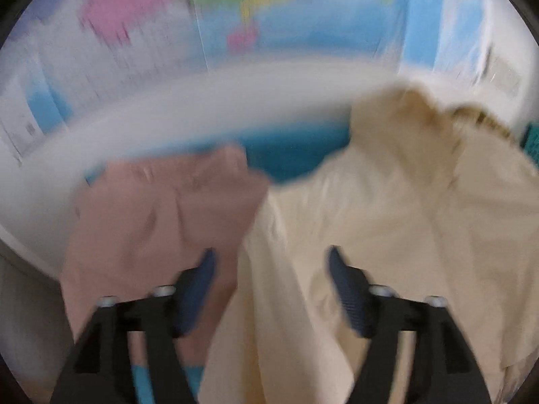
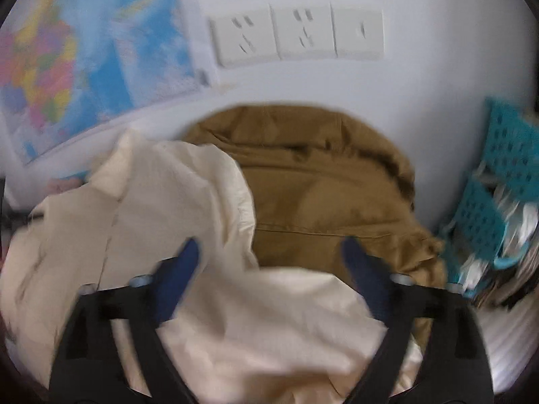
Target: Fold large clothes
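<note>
A cream garment [image 1: 387, 222] lies crumpled under my left gripper [image 1: 271, 262], whose jaws stand wide apart with nothing pressed between the blue pads. A pink garment [image 1: 151, 222] lies to its left, and a tan fleece edge [image 1: 424, 111] shows behind the cream one. In the right wrist view the same cream garment [image 2: 188, 202] spreads below my right gripper [image 2: 271, 252], which is open above the cloth and grips nothing. A brown jacket [image 2: 320, 185] lies behind the cream garment, partly covered by it. Both views are blurred.
A colourful map [image 1: 235, 10] hangs on the wall behind the pile, seen also as the map [image 2: 67, 67] at the left. White wall sockets [image 2: 296, 33] sit above the brown jacket. A teal perforated basket [image 2: 498, 181] stuffed with items stands at the right. A blue surface [image 1: 296, 148] shows behind the clothes.
</note>
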Tool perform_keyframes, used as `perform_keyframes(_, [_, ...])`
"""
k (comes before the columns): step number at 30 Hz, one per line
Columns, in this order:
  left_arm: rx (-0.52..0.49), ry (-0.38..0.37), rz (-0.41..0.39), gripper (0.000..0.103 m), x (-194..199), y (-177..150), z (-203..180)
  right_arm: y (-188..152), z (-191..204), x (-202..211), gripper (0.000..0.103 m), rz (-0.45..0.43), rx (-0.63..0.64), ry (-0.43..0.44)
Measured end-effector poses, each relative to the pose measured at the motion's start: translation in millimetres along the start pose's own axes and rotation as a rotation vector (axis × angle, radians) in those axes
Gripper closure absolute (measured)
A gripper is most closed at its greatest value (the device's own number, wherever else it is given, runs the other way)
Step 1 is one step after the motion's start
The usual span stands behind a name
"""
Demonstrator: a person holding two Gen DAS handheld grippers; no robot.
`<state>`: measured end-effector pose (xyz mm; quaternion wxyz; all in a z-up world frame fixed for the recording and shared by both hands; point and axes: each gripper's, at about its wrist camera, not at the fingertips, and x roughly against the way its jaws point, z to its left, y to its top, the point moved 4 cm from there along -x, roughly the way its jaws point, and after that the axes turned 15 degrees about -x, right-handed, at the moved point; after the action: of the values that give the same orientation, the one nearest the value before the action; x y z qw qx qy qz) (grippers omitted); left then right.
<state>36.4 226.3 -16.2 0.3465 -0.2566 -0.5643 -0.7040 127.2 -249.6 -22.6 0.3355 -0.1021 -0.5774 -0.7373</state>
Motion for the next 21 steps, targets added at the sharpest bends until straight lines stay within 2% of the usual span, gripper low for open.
perform_keyframes(2, [-0.002, 0.000, -0.068, 0.021, 27, 2, 1, -10, 0, 15, 0.005, 0.014, 0.053, -0.009])
perform_keyframes(5, [-0.033, -0.003, -0.107, 0.013, 54, 8, -3, -27, 0, 7, 0.008, 0.066, 0.146, -0.065])
perform_keyframes(6, [-0.045, -0.017, -0.113, 0.013, 59, 9, -7, -31, -2, -3, 0.035, 0.095, 0.182, -0.113])
perform_keyframes(7, [-0.061, -0.025, -0.113, 0.013, 61, 9, -11, -35, -5, -13, 0.086, 0.144, 0.193, -0.112])
perform_keyframes(8, [-0.080, -0.014, -0.106, 0.013, 59, 12, -11, -36, -7, -20, 0.100, 0.189, 0.190, -0.093])
perform_keyframes(9, [-0.091, -0.001, -0.094, 0.013, 53, 15, -14, -32, -12, -22, 0.100, 0.206, 0.171, -0.103])
perform_keyframes(13, [-0.091, 0.016, -0.045, 0.013, 41, 2, -15, 11, -13, 20, 0.101, 0.025, 0.103, -0.093])
perform_keyframes(15, [-0.059, 0.015, -0.018, 0.013, 33, -8, -10, 25, -18, 24, 0.099, -0.026, 0.078, -0.136])
perform_keyframes(16, [-0.038, 0.016, 0.002, 0.013, 28, -13, -7, 24, -23, 14, 0.088, 0.006, 0.066, -0.167])
perform_keyframes(18, [-0.017, 0.012, 0.020, 0.014, 24, -22, -7, 11, -38, -17, 0.077, 0.149, 0.034, -0.212])
perform_keyframes(20, [-0.031, 0.001, -0.003, 0.014, 33, -30, -12, 0, -42, -5, 0.055, 0.118, 0.016, -0.177])
perform_keyframes(21, [-0.051, -0.021, -0.038, 0.014, 47, -35, -20, -6, -40, 8, 0.039, 0.097, 0.024, -0.149])
